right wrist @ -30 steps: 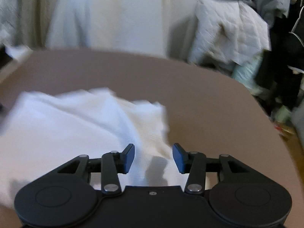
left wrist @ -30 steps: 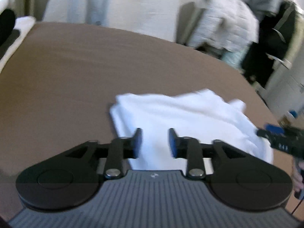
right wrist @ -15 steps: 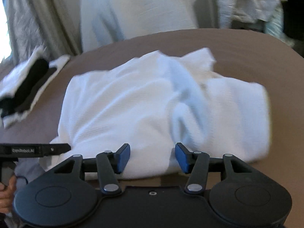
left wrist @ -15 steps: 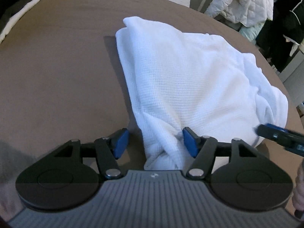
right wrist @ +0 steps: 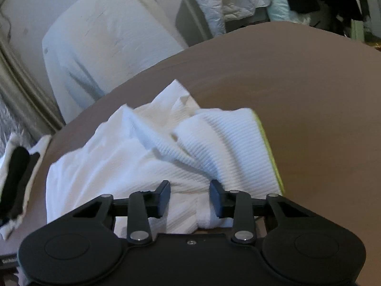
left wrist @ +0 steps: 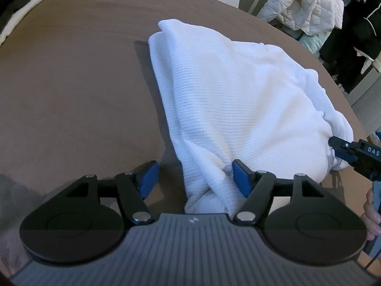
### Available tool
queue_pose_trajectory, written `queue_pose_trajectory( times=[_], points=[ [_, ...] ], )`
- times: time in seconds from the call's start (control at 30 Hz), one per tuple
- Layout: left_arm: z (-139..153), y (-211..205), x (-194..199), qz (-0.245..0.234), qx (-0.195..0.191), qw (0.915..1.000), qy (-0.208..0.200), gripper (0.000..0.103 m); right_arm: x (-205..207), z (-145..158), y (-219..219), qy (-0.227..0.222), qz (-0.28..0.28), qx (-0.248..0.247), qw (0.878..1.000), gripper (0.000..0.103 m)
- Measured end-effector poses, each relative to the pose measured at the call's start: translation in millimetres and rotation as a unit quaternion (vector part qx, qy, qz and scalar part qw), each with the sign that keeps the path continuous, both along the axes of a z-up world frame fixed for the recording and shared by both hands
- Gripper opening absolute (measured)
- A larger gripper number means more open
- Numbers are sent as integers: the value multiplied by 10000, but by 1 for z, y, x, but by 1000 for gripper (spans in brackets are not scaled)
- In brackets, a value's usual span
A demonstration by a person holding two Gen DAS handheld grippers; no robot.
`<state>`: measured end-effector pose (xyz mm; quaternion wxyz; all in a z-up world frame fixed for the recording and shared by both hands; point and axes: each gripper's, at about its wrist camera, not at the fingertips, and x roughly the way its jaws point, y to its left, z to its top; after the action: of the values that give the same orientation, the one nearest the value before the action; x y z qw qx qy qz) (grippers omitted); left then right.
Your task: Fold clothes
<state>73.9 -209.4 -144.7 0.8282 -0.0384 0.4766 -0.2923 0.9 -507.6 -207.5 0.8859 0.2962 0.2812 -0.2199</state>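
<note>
A white waffle-knit garment (left wrist: 238,90) lies bunched on the brown table (left wrist: 71,83). Its near corner reaches between the blue pads of my left gripper (left wrist: 194,178), which is open, the fabric loose against the right pad. In the right wrist view the same garment (right wrist: 147,157) shows folds and a ribbed part with a yellow-green edge (right wrist: 269,147). My right gripper (right wrist: 189,197) is open over the garment's near edge, with cloth lying between its fingers. The right gripper (left wrist: 352,152) also appears at the garment's far right side in the left wrist view.
A black item on white cloth (right wrist: 16,166) lies at the table's left edge. A white chair back (right wrist: 107,38) stands beyond the table. Quilted white clothing (left wrist: 302,4) and dark clothes hang at the back right. A hand (left wrist: 371,209) shows at the right edge.
Both grippers have dropped down to the garment's near edges. The left jaws have opened wider around the corner. The right view has swung left and tilted.
</note>
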Motion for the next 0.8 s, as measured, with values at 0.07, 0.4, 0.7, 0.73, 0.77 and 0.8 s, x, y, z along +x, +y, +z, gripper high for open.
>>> queue_pose_trajectory(
  times=[0.07,0.4,0.7,0.73,0.77,0.8],
  points=[
    [1,2,1,9,-11,10000,45,70,-3,4,3,44,-6,-133,9999,37],
    [23,47,38,682,471,9965,74,73,-50,10,-7,286,-151,843,9959,69],
    [0,19,114,585,-428,9955,608,93,-29,-29,-27,-591,206,2043,9769,85],
    [-3,12,122,546,-404,9962,538,97,-22,-32,-32,-669,216,2120,9747,89],
    [-7,4,130,507,-381,9969,467,103,-15,-36,-38,-729,127,2200,9727,90],
    [-10,-3,138,465,-358,9975,397,103,-8,-39,-44,-789,39,2274,9706,91]
  ],
)
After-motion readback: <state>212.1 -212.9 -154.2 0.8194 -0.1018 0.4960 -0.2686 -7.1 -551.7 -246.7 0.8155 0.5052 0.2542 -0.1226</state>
